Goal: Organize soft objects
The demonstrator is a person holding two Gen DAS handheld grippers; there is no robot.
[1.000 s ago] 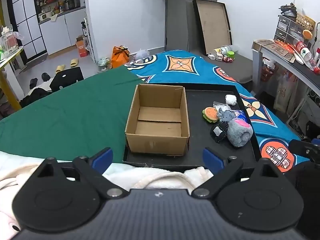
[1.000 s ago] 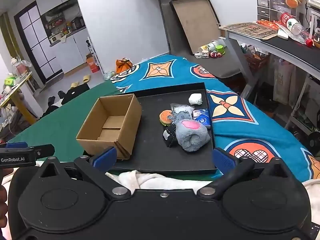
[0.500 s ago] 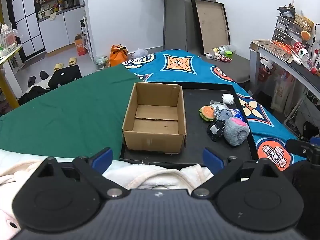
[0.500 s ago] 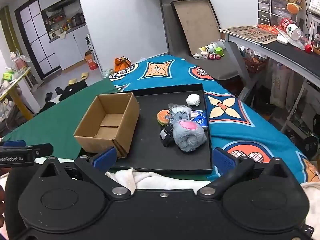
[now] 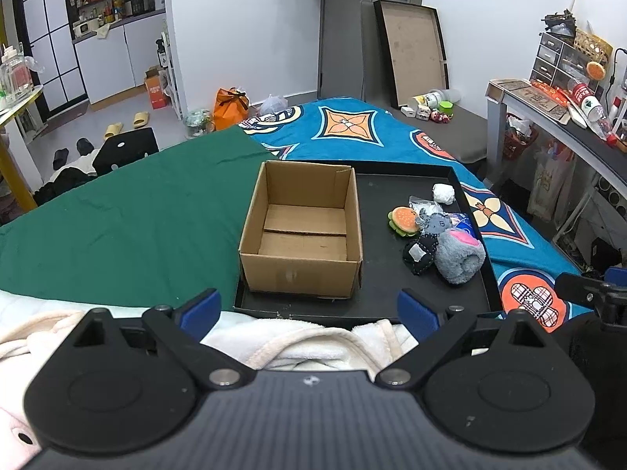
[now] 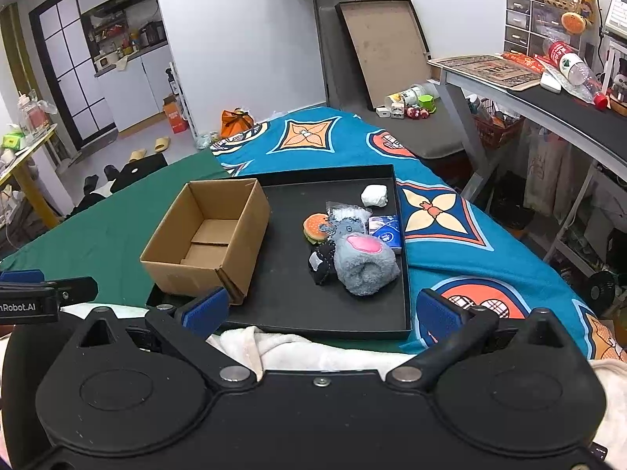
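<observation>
Soft toys bunched at right of centre in the left view, on the right half of a black tray [image 5: 392, 305]: grey plush [image 5: 458, 258] nearest, lying on its side with a pink patch up; dark stitched plush [image 5: 419, 252] touching its left side; small grey mouse [image 5: 435, 222] just behind; burger plush [image 5: 403, 220] at the left of the bunch. Blue packet [image 5: 462, 221] partly hidden behind the grey plush, clear wrapper [image 5: 425, 204] behind the mouse, white wad [image 5: 443, 194] apart near the tray's far right corner.

Open box [image 5: 301, 231] at frame centre, standing on the tray's left half, empty, flaps folded flat on its floor. Well apart from the toys, bare tray between.

Tray lying on a bed, green sheet [image 5: 117, 227] spreading to the left, blue patterned blanket [image 5: 352, 129] to the upper right and right. White fleece [image 5: 313, 344] bunched at the tray's near edge, low in frame.

Left gripper [image 5: 309, 309] low in frame, fingers spread wide, nothing between them, short of the tray's near edge. Right gripper [image 6: 319, 311] likewise low in its own view, fingers wide apart and empty, over the fleece and the tray's near edge; also peeking in at the right edge of the left view.

Desk [image 6: 548, 98] at upper right, cluttered. Flat board [image 5: 411, 51] leaning on the far wall, top centre.
</observation>
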